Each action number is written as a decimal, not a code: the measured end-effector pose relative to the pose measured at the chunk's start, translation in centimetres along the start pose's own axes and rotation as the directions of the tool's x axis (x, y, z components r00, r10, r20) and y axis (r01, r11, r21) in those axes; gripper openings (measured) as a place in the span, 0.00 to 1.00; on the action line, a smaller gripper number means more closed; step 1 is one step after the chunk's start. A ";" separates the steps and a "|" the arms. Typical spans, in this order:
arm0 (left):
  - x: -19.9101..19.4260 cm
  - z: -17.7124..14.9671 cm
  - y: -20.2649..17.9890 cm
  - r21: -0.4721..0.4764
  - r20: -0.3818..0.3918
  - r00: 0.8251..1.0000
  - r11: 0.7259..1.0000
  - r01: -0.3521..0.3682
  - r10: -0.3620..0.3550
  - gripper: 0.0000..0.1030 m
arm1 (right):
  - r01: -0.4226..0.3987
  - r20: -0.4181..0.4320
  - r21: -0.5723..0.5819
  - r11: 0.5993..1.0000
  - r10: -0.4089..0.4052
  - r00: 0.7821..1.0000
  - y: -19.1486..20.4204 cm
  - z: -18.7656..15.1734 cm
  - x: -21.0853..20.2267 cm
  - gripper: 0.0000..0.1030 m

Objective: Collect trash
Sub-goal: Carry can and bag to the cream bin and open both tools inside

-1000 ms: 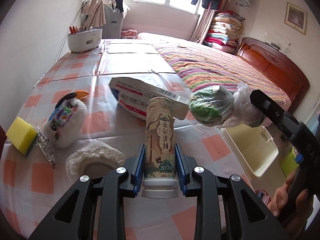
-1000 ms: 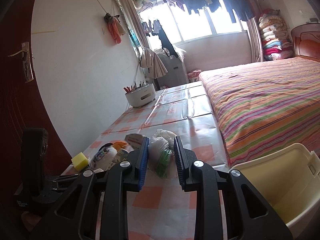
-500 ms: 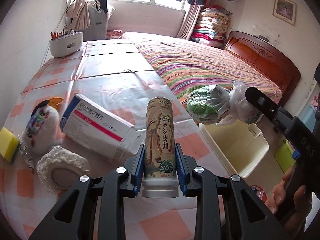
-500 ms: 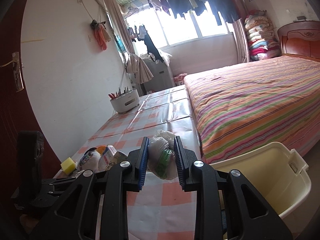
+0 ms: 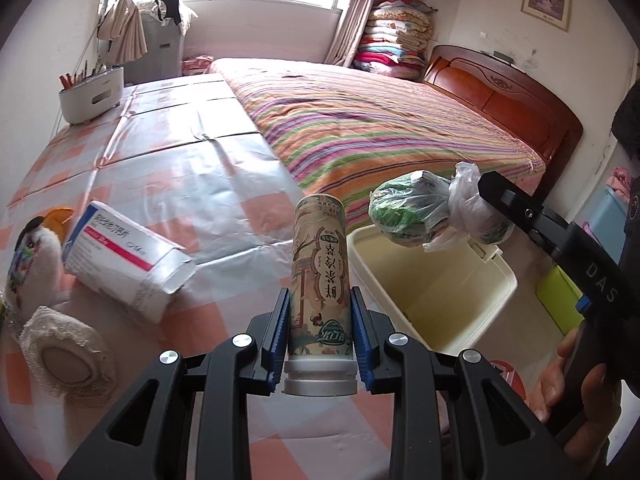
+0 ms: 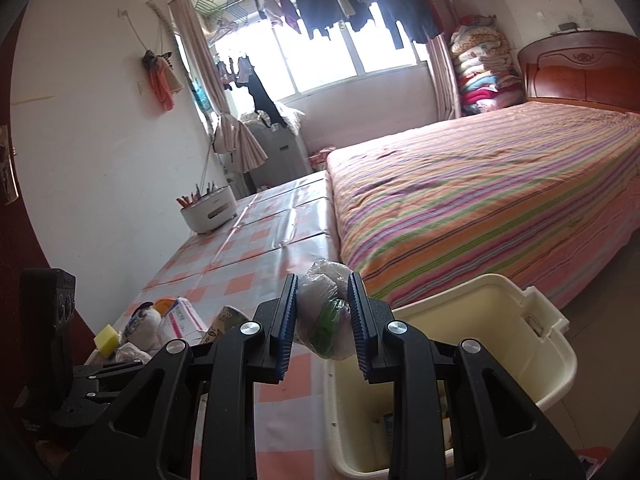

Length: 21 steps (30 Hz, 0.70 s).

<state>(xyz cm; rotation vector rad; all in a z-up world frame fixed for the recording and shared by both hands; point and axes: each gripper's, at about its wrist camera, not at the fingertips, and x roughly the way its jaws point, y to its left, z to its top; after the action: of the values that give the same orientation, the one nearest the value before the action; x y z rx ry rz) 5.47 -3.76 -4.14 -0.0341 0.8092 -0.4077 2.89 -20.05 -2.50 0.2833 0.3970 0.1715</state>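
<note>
Left wrist: my left gripper (image 5: 320, 340) clamps the tea bottle (image 5: 320, 276) low centre, near its cap; stiff, light, slick | Right wrist: my right gripper (image 6: 323, 312) pinches a soft knotted plastic bag (image 6: 323, 314) over the bin (image 6: 560, 352), lower right.

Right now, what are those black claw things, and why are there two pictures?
They are tongs that a person holds, one in each hand, and each carries a small camera looking along its fingers, so you get one picture per hand. The left tongs squeeze a tall drink bottle. The right tongs squeeze a knotted plastic bag of rubbish, carried over a cream bin beside the table. On the checked tablecloth lie a medicine box, a white face mask and a plush penguin.
</note>
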 end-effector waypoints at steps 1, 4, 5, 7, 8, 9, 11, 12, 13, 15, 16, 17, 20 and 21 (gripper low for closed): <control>0.1 0.0 -0.3 0.002 -0.001 1.000 1.000 0.005 -0.005 0.27 | 0.008 0.001 0.003 1.000 -0.008 1.000 -0.3 0.0 -0.1 0.24; 0.6 0.2 -1.4 0.009 -0.006 1.000 1.000 0.025 -0.024 0.27 | 0.039 0.005 0.007 0.999 -0.039 0.999 -1.2 0.0 -0.5 0.24; 0.8 0.3 -1.7 0.012 -0.007 0.999 0.999 0.031 -0.031 0.27 | 0.048 0.004 0.008 0.999 -0.048 0.999 -1.4 0.0 -0.6 0.24; 1.1 0.4 -2.3 0.018 -0.010 0.999 0.999 0.043 -0.043 0.27 | 0.064 0.000 0.021 0.998 -0.064 0.998 -2.1 -0.1 -0.7 0.24; 1.3 0.5 -2.6 0.023 -0.011 0.999 0.999 0.048 -0.048 0.27 | 0.071 0.000 0.024 0.997 -0.071 0.997 -2.4 -0.1 -0.8 0.24; 1.4 0.5 -3.0 0.028 -0.013 0.999 0.998 0.052 -0.051 0.27 | 0.082 0.001 0.028 0.996 -0.082 0.997 -2.8 -0.1 -0.9 0.24; 1.8 0.7 -3.7 0.035 -0.015 0.998 0.998 0.061 -0.061 0.27 | 0.097 0.003 0.033 0.995 -0.097 0.995 -3.2 0.0 -1.1 0.24; 2.0 0.8 -4.0 0.035 -0.018 0.998 0.997 0.066 -0.065 0.27 | 0.107 0.004 0.033 0.994 -0.107 0.994 -3.5 0.0 -1.2 0.24; 2.2 0.8 -4.3 0.035 -0.020 0.997 0.997 0.071 -0.070 0.27 | 0.116 0.004 0.037 0.993 -0.116 0.993 -3.7 0.0 -1.3 0.24; 2.6 1.0 -4.9 0.039 -0.025 0.996 0.996 0.083 -0.082 0.27 | 0.131 0.001 0.044 0.990 -0.132 0.991 -4.3 -0.1 -1.5 0.24; 2.7 1.1 -5.2 0.042 -0.025 0.996 0.995 0.086 -0.085 0.27 | 0.138 0.001 0.050 0.989 -0.138 0.990 -4.6 -0.1 -1.5 0.24; 2.9 1.2 -5.6 0.046 -0.028 0.996 0.995 0.090 -0.089 0.27 | 0.142 0.000 0.056 0.988 -0.142 0.990 -4.8 -0.1 -1.6 0.24; 3.5 1.5 -6.5 0.051 -0.036 0.994 0.993 0.109 -0.107 0.27 | 0.160 0.002 0.068 0.985 -0.161 0.987 -5.5 0.0 -1.8 0.24; 3.7 1.6 -6.7 0.050 -0.040 0.993 0.992 0.116 -0.114 0.27 | 0.167 0.003 0.073 0.983 -0.168 0.986 -5.8 0.0 -1.9 0.25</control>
<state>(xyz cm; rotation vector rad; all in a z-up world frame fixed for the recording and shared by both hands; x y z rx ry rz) 6.60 -11.48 -4.39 -0.0242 0.8348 -0.5393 1.81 -25.97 -3.56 0.3208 0.4166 -0.0091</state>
